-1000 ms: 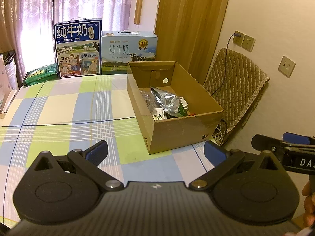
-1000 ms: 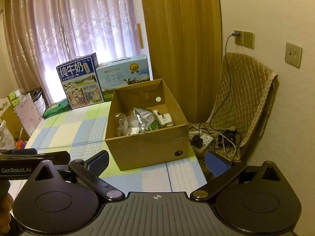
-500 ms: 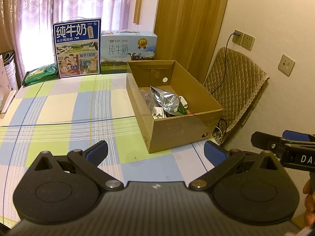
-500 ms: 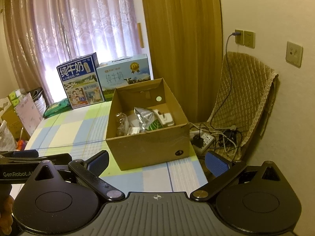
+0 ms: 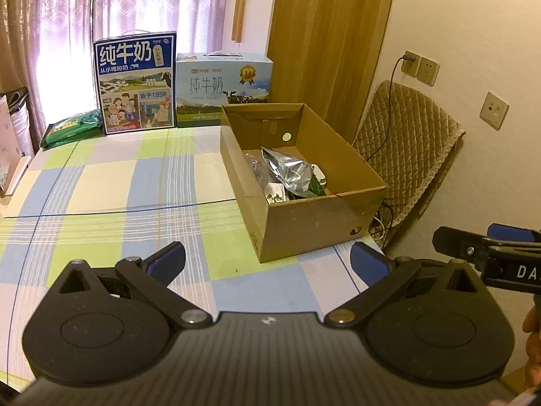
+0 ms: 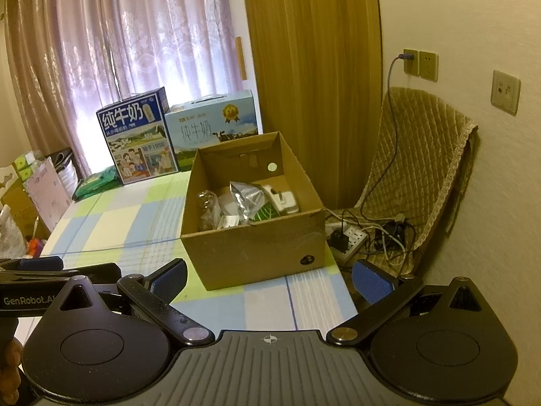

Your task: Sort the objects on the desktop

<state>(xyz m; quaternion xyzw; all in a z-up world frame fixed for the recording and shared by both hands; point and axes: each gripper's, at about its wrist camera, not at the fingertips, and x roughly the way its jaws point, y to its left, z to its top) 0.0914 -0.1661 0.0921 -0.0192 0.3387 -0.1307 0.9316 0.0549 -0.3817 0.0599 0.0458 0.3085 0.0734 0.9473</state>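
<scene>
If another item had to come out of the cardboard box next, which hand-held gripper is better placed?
Probably the right hand-held gripper: the box sits straight ahead of its open jaws. From the left hand-held gripper, also open and empty, the box lies off to the right.

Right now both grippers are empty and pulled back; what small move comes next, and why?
Probably hold and pan to look for leftovers. The left gripper and right gripper are open, the cardboard box already holds the silver bag and other items, and nothing loose shows on the checked tablecloth.
</scene>
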